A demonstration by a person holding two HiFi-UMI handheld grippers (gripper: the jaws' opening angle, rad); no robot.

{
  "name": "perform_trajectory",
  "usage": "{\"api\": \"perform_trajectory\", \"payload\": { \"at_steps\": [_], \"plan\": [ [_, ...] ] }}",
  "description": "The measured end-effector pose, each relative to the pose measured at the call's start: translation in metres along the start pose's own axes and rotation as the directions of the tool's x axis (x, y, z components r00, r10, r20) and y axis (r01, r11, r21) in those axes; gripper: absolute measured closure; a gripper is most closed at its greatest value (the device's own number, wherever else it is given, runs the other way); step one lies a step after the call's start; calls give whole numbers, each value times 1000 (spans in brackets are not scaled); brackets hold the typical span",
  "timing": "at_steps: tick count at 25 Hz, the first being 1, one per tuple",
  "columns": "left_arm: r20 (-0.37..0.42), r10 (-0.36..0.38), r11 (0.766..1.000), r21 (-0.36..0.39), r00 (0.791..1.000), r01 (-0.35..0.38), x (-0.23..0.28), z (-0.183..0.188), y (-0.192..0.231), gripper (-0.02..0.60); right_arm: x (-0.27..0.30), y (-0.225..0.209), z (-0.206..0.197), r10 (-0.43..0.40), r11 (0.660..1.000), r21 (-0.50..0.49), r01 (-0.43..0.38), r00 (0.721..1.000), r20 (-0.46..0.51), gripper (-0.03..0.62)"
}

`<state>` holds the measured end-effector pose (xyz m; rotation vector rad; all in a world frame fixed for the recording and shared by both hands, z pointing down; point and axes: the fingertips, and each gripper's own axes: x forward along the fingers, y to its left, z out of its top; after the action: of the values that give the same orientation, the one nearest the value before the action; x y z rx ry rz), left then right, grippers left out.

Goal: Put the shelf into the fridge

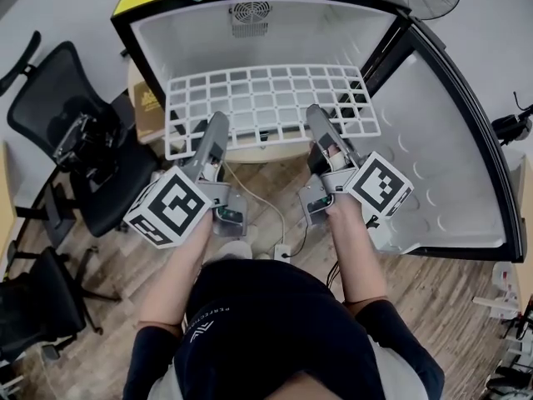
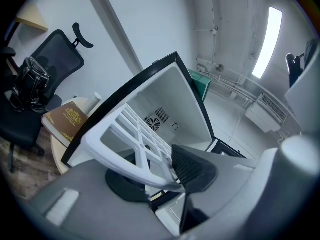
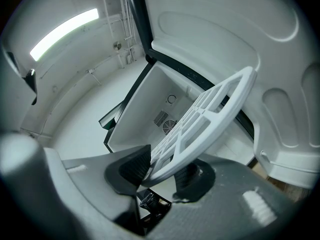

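L tool [image 1: 215,127], R tool [image 1: 318,122] clamp shelf [image 1: 266,98] — front edge part hid

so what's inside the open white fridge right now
Bare white walls and a round fan vent at the back. The white plastic grid shelf held in front covers its lower part.

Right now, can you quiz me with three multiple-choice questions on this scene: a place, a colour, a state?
1. Where is the white plastic grid shelf? A on the floor; B held at the open front of the small black white-lined fridge; C on the office chair.
2. What colour is the gold-printed book left of the fridge? A brown; B blue; C red.
3. The fridge door is: A shut; B removed; C swung open.
B, the left gripper and right gripper clamp its near edge there; A, its cover is brown; C, it stands open at right.
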<state>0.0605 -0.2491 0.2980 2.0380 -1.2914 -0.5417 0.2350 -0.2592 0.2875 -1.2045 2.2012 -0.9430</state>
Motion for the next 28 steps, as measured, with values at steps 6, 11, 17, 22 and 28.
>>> {"api": "perform_trajectory", "payload": {
  "at_steps": [6, 11, 17, 22, 28],
  "plan": [
    [4, -12, 1000, -10, 1000, 12, 6, -3, 0, 440, 7, -5, 2, 14, 999, 28, -14, 1000, -6, 476],
    [2, 2, 1000, 8, 1000, -2, 5, -1, 0, 440, 10, -5, 3, 18, 999, 29, -18, 1000, -5, 476],
    [9, -12, 1000, -13, 1000, 12, 14, 1, 1, 440, 17, -8, 7, 15, 1000, 26, -15, 1000, -7, 476],
    [18, -21, 1000, -18, 1000, 21, 23, 4, 3, 440, 26, -12, 11, 10, 1000, 23, -9, 1000, -4, 476],
    [23, -19, 1000, -10, 1000, 19, 34, 8, 7, 440, 36, -19, 16, -5, 1000, 12, 5, 1000, -4, 476]
  ]
}}
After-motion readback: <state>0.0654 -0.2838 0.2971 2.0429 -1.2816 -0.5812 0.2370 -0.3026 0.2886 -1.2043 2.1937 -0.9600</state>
